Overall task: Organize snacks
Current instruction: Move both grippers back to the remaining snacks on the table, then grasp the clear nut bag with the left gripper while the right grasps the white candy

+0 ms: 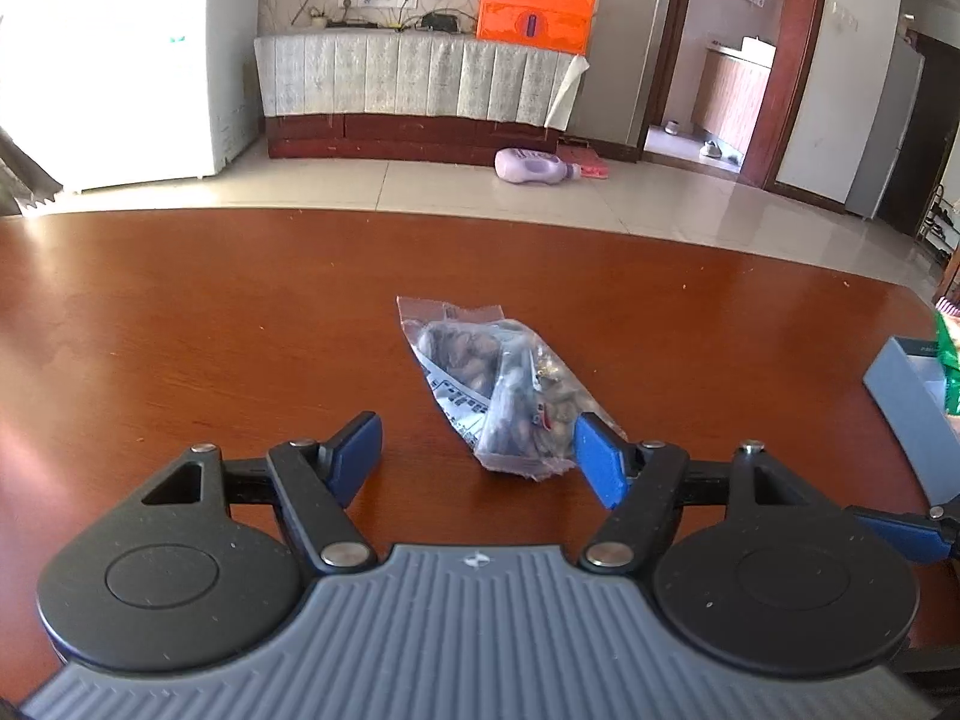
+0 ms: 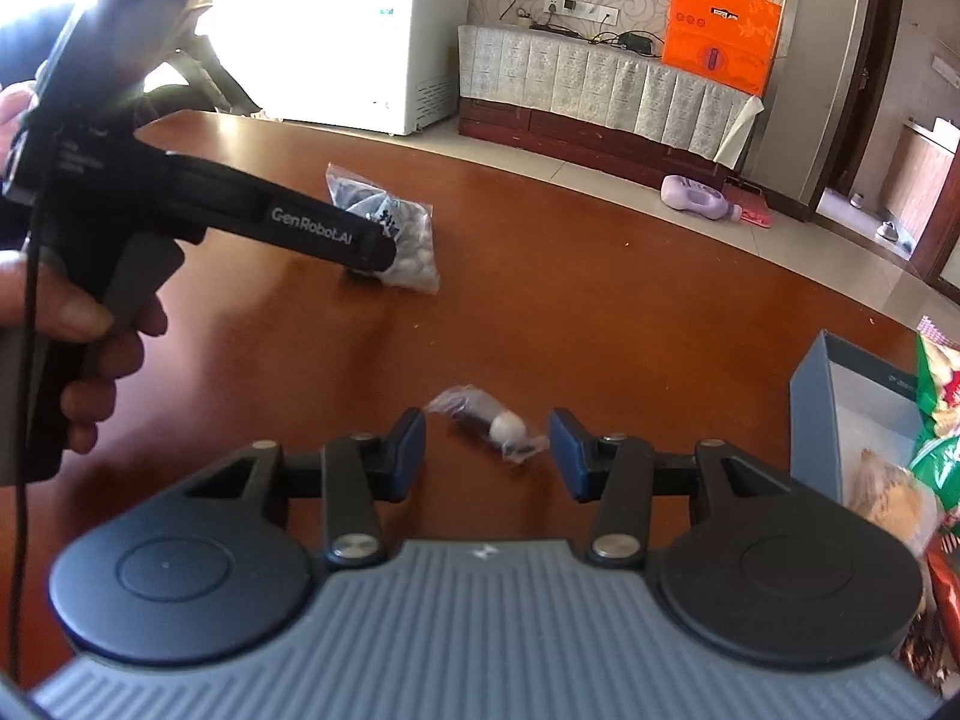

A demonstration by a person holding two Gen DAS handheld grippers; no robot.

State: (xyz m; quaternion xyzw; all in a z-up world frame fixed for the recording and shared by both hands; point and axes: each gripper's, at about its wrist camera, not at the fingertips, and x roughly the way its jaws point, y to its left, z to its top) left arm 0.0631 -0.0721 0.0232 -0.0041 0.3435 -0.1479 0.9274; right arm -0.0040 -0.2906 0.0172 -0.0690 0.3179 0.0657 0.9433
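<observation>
A clear bag of dark and pale nuts [image 1: 498, 384] lies on the brown table [image 1: 210, 330]. My left gripper [image 1: 480, 456] stands open around the bag's near end, and its right blue pad [image 1: 600, 462] is at the bag's edge. In the right wrist view the same bag [image 2: 402, 240] lies under the front of the left gripper's black handle [image 2: 240, 210], which a hand [image 2: 90, 324] holds. A small clear-wrapped snack [image 2: 489, 426], dark with a white piece, lies on the table just ahead of my right gripper [image 2: 487, 453]. That gripper is open, and its pads sit either side of the wrapper ends.
A grey open box [image 2: 822, 408] stands at the table's right edge with a green packet [image 2: 936, 408] and other snacks in it; its corner [image 1: 900, 396] shows in the left view. Beyond the table are tiled floor, a white freezer [image 1: 150, 78] and a low cabinet.
</observation>
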